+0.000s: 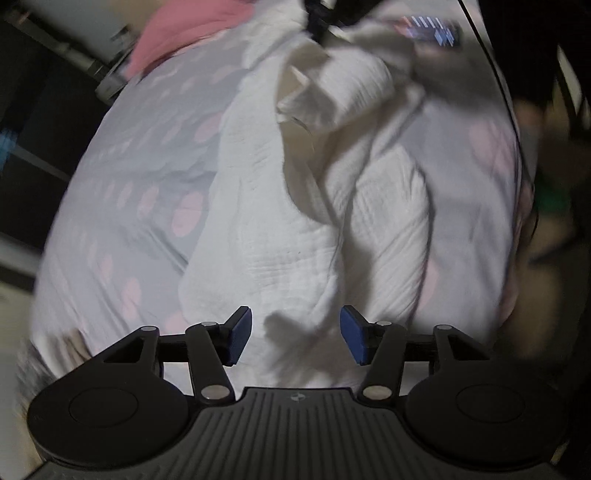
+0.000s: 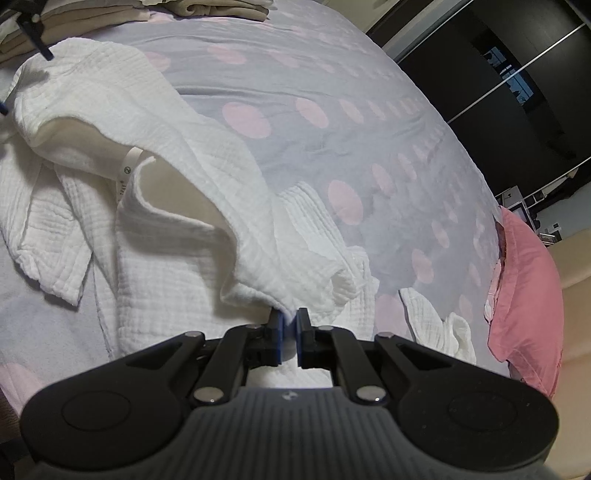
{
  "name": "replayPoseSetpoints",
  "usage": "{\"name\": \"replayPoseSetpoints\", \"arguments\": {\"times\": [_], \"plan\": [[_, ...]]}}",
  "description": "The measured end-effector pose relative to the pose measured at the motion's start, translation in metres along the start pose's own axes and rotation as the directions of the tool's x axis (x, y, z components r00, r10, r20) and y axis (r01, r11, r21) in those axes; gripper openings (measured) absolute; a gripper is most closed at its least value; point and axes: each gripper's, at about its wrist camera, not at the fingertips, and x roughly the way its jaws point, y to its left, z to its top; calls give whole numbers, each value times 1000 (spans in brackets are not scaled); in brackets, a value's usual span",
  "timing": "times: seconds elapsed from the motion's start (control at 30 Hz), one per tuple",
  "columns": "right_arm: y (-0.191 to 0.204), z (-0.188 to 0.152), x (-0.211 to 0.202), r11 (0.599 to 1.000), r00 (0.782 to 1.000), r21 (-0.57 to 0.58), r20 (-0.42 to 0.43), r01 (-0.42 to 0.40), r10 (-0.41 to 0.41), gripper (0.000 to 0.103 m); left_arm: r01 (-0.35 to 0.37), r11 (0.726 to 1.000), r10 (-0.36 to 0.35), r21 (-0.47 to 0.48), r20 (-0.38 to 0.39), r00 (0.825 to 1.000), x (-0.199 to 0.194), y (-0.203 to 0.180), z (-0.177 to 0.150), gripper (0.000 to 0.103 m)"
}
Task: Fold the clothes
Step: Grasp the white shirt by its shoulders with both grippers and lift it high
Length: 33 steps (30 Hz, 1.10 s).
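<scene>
The fingers of the right gripper (image 2: pixel 290 332) are pinched nearly closed on an edge of the white crinkle-cotton garment (image 2: pixel 155 177), and a fold of it rises from that grip toward the far corner. The left gripper (image 1: pixel 295 334) has its fingers standing about half apart with nothing between the pads; only loose white cloth lies under the gap. The garment itself is spread in a rumpled heap on the bed, over the grey bedspread with pink dots (image 2: pixel 332 92), one flap turned over so its care label (image 2: pixel 127 168) shows.

The main risk, as I judge it, is that the fold is carried by one grip alone. If the right hand pulls across while the other corner is free, the cloth will likely drag and skew, and the fold will come out crooked. The thin edge could also slip from the narrow pinch. The left wrist view is blurred, so a hasty closing there might catch two layers, or the bedspread beneath. The pink pillow (image 2: pixel 524 295) and the stack of folded clothes (image 2: pixel 207 9) lie well apart from all this.
</scene>
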Motion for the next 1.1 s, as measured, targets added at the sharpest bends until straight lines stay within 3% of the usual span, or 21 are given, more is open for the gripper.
{"name": "replayPoseSetpoints", "arguments": {"times": [0.1,0.17,0.23,0.33,0.4,0.47,0.53,0.67,0.7,0.77,0.87,0.97,1.1], "plan": [[-1,-1,0,1000,1000,6,2,-3,3,8,-1,993,4,116,-29,1000,10,-5,3,48],[-2,-1,-1,1000,1000,10,3,-6,6,8,14,986,-8,166,-39,999,18,-9,5,40],[-2,-2,-1,1000,1000,9,8,-9,9,8,19,987,-10,162,-53,999,26,-6,7,22],[-3,-4,-1,1000,1000,15,16,-8,8,8,25,997,-20,76,-56,998,29,9,7,14],[-5,-5,-3,1000,1000,26,30,3,-4,8,35,999,-36,-31,-44,998,24,25,6,13],[-10,-6,-8,998,998,56,57,17,-20,8,37,983,-40,-179,-12,999,13,47,2,12],[-18,-5,-17,993,994,104,92,48,-57,7,35,937,-29,-347,23,999,-1,74,-5,11],[-35,-1,-43,976,972,180,175,122,-154,7,49,784,25,-619,110,994,-37,129,-20,11],[-40,2,-52,970,962,190,198,151,-188,7,51,762,47,-646,134,990,-48,139,-19,11],[-54,9,-74,951,933,214,236,223,-272,7,59,717,93,-695,179,979,-70,160,-15,11],[-87,25,-117,904,867,256,286,341,-408,7,56,681,185,-730,245,952,-111,189,1,10],[-123,41,-168,832,774,311,319,459,-546,7,58,662,279,-748,318,906,-153,211,21,10],[-165,57,-232,712,634,423,333,561,-698,7,60,666,388,-743,413,824,-217,226,51,10]]}}
